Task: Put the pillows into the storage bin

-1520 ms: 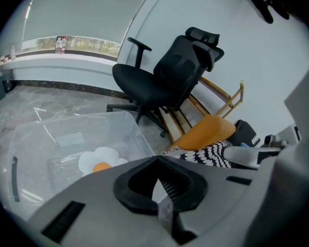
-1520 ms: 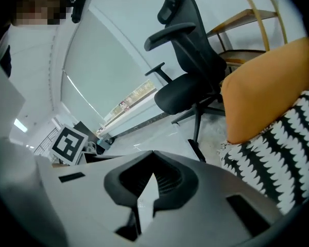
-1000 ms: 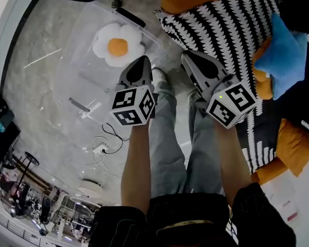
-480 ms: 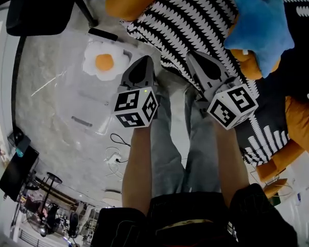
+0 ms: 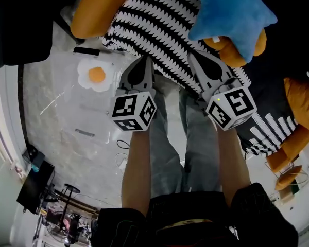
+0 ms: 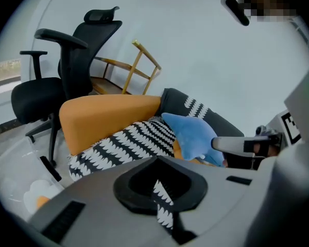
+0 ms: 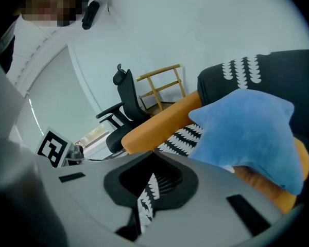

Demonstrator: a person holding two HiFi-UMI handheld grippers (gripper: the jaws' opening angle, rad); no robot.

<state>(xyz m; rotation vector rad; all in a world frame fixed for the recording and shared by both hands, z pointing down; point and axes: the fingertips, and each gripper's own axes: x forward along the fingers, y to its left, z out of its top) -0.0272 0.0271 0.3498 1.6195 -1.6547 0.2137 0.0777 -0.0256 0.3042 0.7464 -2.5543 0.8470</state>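
Note:
My left gripper point(image 5: 143, 60) and right gripper point(image 5: 194, 55) are both shut and side by side, tips at the near edge of a black-and-white patterned pillow point(image 5: 159, 24). I see nothing pinched between the jaws. A blue star pillow point(image 5: 229, 9) lies on the sofa just beyond the right gripper point(image 7: 153, 151), large in the right gripper view point(image 7: 252, 133). A long orange pillow point(image 5: 95, 9) lies behind the patterned one point(image 6: 123, 140). The clear storage bin point(image 5: 67, 102) stands on the floor to the left of the left gripper point(image 6: 155, 158), holding a fried-egg pillow point(image 5: 95, 75).
A black office chair point(image 6: 72, 71) stands left of the sofa, beyond the bin. More orange cushions point(image 5: 298, 102) lie on the dark sofa at the right. Cables point(image 5: 121, 148) trail on the marble floor by the person's legs point(image 5: 167, 138).
The view has swung toward the sofa: the patterned and blue pillows now sit right at the gripper tips, and the bin has slid away left. Both grippers stay shut.

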